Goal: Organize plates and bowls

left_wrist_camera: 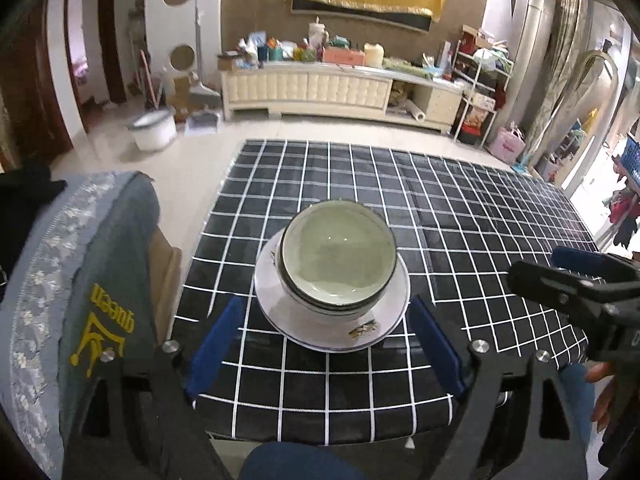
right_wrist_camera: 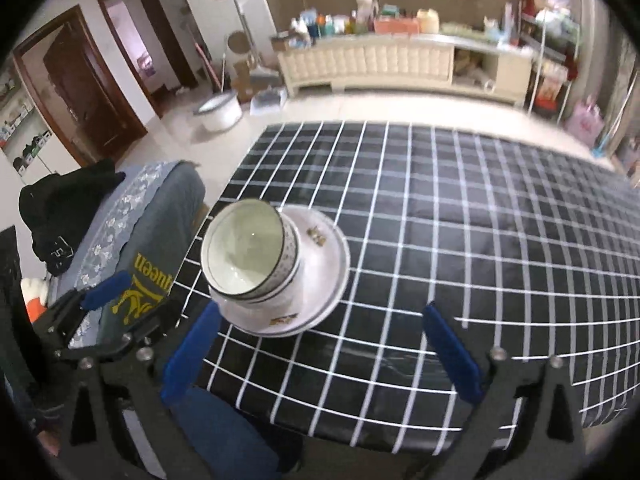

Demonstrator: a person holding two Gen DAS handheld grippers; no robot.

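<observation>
Stacking looks done: nested white ceramic bowls (left_wrist_camera: 338,268) sit on white patterned plates (left_wrist_camera: 332,320), on the checked tablecloth (left_wrist_camera: 460,208).
Left gripper (left_wrist_camera: 328,344) and right gripper (right_wrist_camera: 320,356) both wide, empty, near the plates; nothing else loose.

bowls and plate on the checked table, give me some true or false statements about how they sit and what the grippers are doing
1. The stacked bowls sit on the plate. True.
2. The left gripper is shut on the plate's rim. False: it is open and holds nothing.
3. The plate rests on the black checked tablecloth. True.
4. The right gripper holds a bowl. False: it is open and empty.
5. The top bowl is full of food. False: it looks empty.
</observation>
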